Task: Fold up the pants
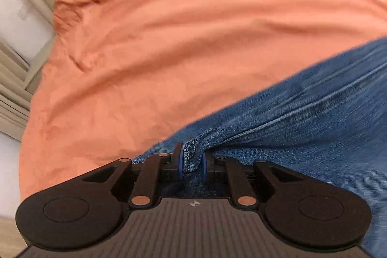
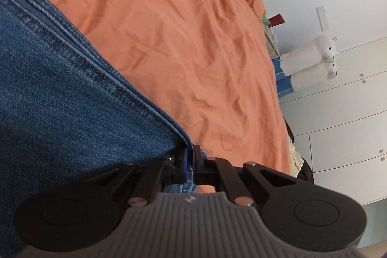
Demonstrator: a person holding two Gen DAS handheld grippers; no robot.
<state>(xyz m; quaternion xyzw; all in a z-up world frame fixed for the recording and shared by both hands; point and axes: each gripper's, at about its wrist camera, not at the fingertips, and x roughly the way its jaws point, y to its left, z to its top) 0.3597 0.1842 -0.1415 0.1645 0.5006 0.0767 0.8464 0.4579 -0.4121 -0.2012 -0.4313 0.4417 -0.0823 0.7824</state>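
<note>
Both grippers, left and right, clamp hemmed edges of blue jeans over the orange bedsheet; no writing legible.

The jeans are blue denim, coarse-woven with raised stitched seams. The bedsheet is matt orange cloth, softly creased. Each gripper, left and right, is matt black plastic with shiny metal pins.
</note>
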